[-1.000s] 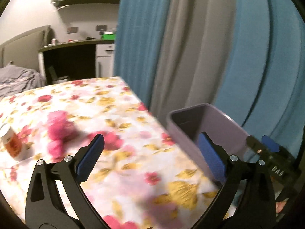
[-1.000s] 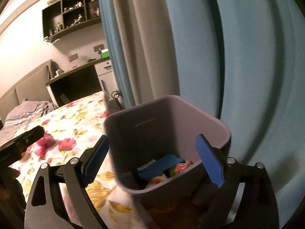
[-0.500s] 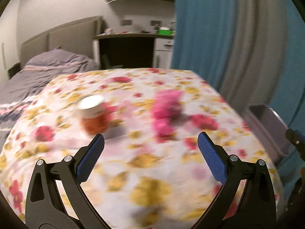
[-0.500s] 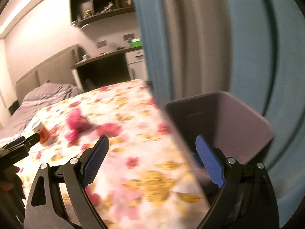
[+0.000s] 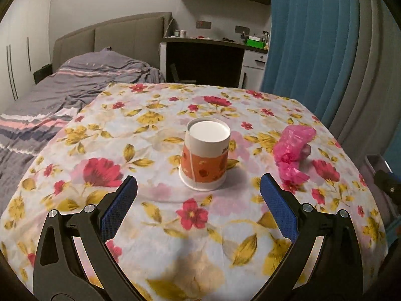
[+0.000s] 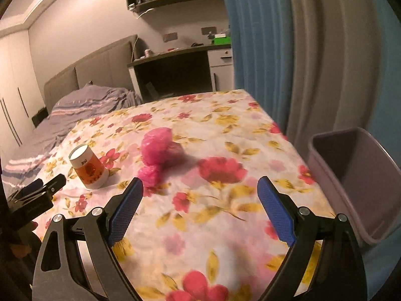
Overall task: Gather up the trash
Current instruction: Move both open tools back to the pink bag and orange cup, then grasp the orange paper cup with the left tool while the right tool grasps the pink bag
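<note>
- Floral-cloth worktop [image 5: 155, 235]: upturned paper cup [image 5: 205, 154] mid-surface, pink bag [image 5: 292, 148] near right edge.
- Bin [image 6: 356, 175] hugs that edge.
- Left tongs [image 5: 199, 208], right tongs [image 6: 200, 208] spread wide, empty, over bare cloth.

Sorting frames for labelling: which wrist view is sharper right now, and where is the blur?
Left wrist view: sharp, the paper cup crisp, only fisheye bending. Right wrist view: motion-smeared, the pink bag and floral tablecloth soft; dim, warm light.
</note>
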Demonstrator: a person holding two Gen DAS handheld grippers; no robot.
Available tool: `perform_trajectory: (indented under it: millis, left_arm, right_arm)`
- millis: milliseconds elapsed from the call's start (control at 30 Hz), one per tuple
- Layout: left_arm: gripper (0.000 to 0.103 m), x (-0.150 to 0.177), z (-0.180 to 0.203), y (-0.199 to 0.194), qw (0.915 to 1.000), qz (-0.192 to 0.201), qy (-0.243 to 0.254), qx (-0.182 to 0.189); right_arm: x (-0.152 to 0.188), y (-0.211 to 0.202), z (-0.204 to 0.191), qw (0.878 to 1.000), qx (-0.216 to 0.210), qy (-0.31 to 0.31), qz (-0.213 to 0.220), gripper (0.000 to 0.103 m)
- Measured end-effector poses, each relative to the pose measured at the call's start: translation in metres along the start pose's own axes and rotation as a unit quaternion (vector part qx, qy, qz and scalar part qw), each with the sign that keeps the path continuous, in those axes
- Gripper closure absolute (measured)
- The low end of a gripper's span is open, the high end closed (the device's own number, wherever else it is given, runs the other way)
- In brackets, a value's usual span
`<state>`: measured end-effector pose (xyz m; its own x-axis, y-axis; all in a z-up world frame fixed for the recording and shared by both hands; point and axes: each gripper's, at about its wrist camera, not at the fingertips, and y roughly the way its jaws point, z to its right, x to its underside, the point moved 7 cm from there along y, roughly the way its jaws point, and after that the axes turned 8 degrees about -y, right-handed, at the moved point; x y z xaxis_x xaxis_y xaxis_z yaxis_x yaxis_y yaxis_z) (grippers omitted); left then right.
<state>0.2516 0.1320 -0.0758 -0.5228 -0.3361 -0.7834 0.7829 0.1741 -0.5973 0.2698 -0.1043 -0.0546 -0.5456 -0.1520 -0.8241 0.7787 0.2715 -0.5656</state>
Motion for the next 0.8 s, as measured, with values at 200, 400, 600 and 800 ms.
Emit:
perform_trajectory:
  millis: [200, 400, 600, 800]
  left_arm:
    - [0.006, -0.007, 0.000, 0.035, 0.9999, -0.013, -0.005, -0.005]
    - [0.019, -0.013, -0.002, 0.065, 0.9993, -0.031, -0.021, -0.001]
    - [0.042, -0.009, 0.001, 0.083, 0.9980, -0.056, -0.023, 0.017]
    - [0.046, -0.011, -0.002, 0.080, 0.9984, -0.040, -0.028, 0.026]
  right_arm:
    - [-0.003, 0.024, -0.019, 1.000, -0.006, -0.006, -0.019, 0.014]
    - [-0.012, 0.042, -0.033, 0.999, -0.007, -0.022, -0.028, 0.014]
    - [-0.024, 0.075, -0.045, 0.999, -0.017, -0.027, -0.040, 0.014]
    - [-0.030, 0.098, -0.051, 0.998, -0.014, -0.025, -0.047, 0.014]
